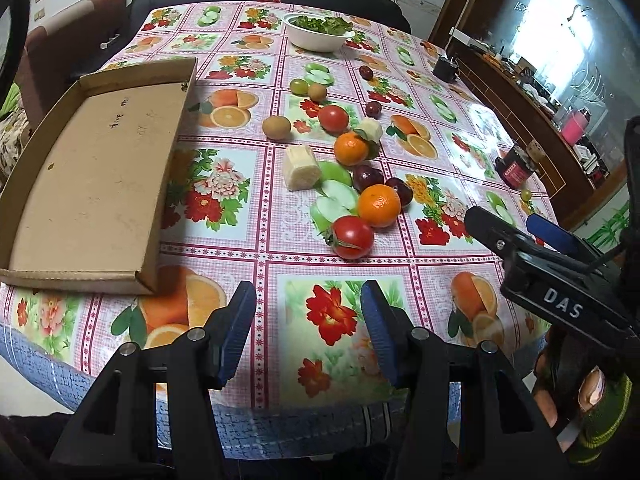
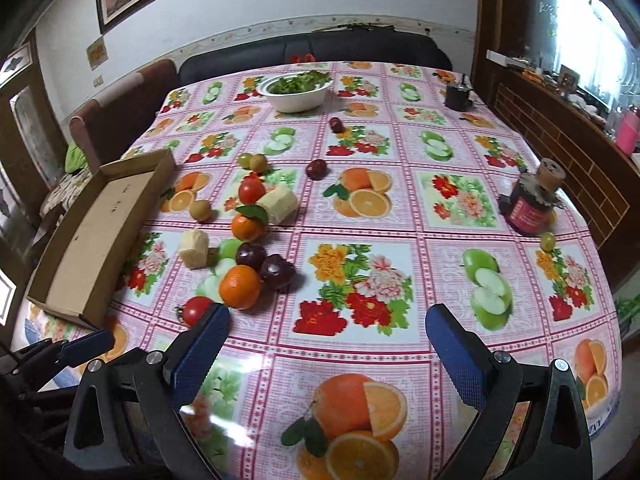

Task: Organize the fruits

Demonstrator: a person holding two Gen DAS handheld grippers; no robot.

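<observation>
Loose fruit lies on the fruit-print tablecloth: a near tomato [image 1: 352, 237] [image 2: 197, 309], a near orange [image 1: 378, 205] [image 2: 240, 286], two dark plums [image 1: 368, 178] [image 2: 277, 271], a second orange [image 1: 351, 147] [image 2: 247, 226], a far tomato [image 1: 333, 117], kiwis [image 1: 276, 127], a green grape [image 1: 299, 86] and two pale banana chunks [image 1: 301, 168]. An empty cardboard tray [image 1: 92, 184] [image 2: 96, 232] sits at the left. My left gripper [image 1: 308, 332] is open and empty near the front edge. My right gripper [image 2: 326, 354] is open and empty, right of the fruit.
A white bowl of greens [image 1: 316, 32] [image 2: 296, 92] stands at the far side. A dark red jar [image 2: 530, 208] with a grape [image 2: 547, 240] beside it is at the right, and a black cup [image 2: 458, 96] at the far right. Chairs and a sofa ring the table.
</observation>
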